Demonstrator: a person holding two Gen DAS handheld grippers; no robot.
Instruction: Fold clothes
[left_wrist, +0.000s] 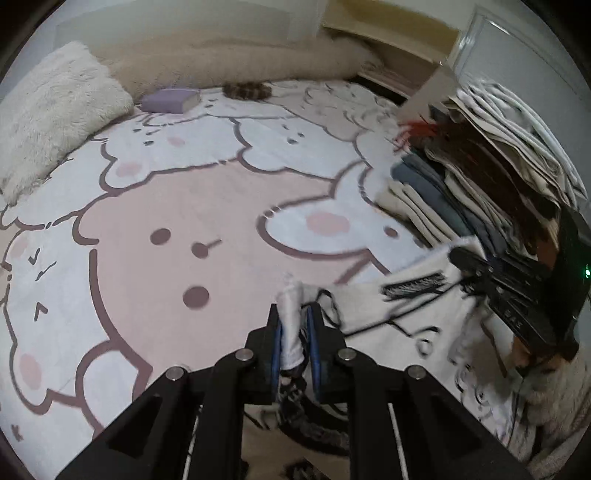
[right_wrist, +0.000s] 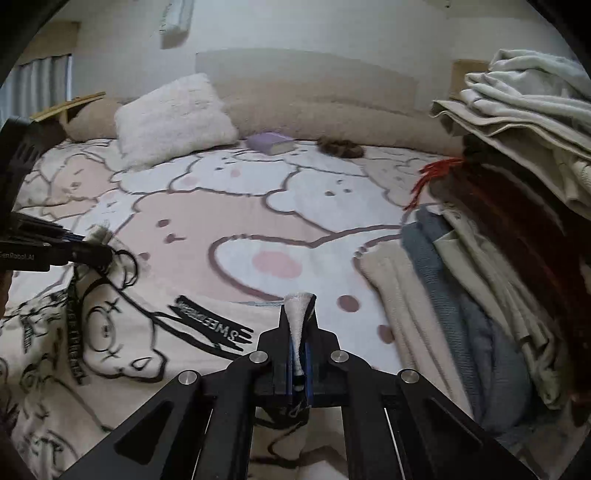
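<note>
- The left tool (left_wrist: 293, 332) has its blue pads pressed on a bunched fold of white knit fabric, an edge of the printed garment (left_wrist: 413, 325).
- The right tool (right_wrist: 300, 343) pinches a second tuft of the same cloth tight between its pads; in the right wrist view the left tool shows at the far left edge with cloth caught at its tip.
- Holding two points along one edge looks meant to lift the edge so it can be carried over as a fold.
- The garment is cream, soft and floppy, printed with black cartoon line drawings and lettering; it lies on the bed just below both tools.
- The bedspread (left_wrist: 184, 206) beneath is smooth, pink and white, with rounded bear faces.
- To the right a stack of folded clothes (right_wrist: 480, 295) rises in beige, grey-blue and dark red layers.
- Far back lie a fluffy white pillow (right_wrist: 173, 114) and a purple book (right_wrist: 271, 143).
</note>
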